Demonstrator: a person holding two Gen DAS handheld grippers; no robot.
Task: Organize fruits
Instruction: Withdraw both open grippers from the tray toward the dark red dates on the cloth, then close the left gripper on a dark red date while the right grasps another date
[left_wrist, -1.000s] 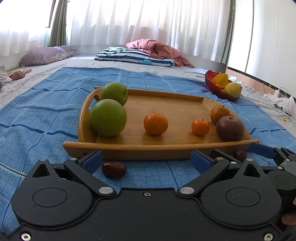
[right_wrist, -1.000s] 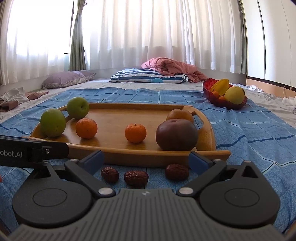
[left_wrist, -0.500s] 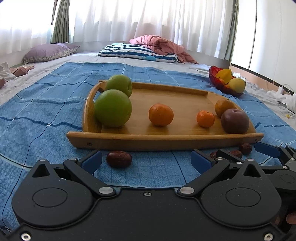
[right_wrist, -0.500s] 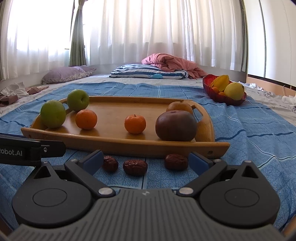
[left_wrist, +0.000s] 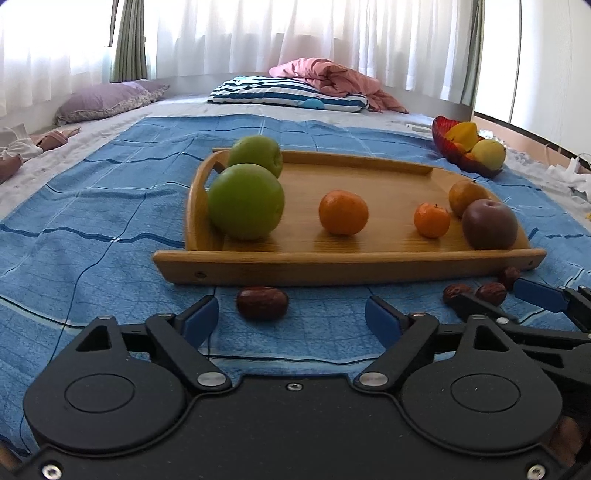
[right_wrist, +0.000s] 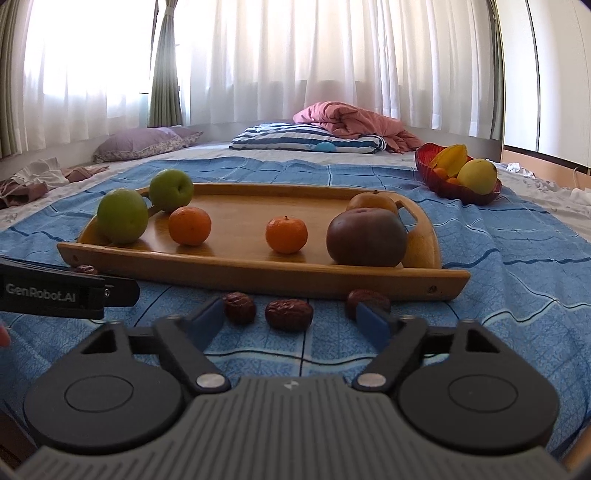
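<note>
Left wrist view: the left hand-held gripper (left_wrist: 291, 319) is held wide open and empty before one date (left_wrist: 262, 303). Right wrist view: the right hand-held gripper (right_wrist: 291, 319) is likewise spread, empty, near three dates (right_wrist: 289, 314) below the wooden tray (right_wrist: 258, 275).

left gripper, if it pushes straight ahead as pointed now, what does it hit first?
Probably the lone red date on the blue blanket, lying just ahead between the open fingers of the left gripper, slightly left of centre. Past it stands the near wall of the wooden tray. Depth is hard to judge.
</note>
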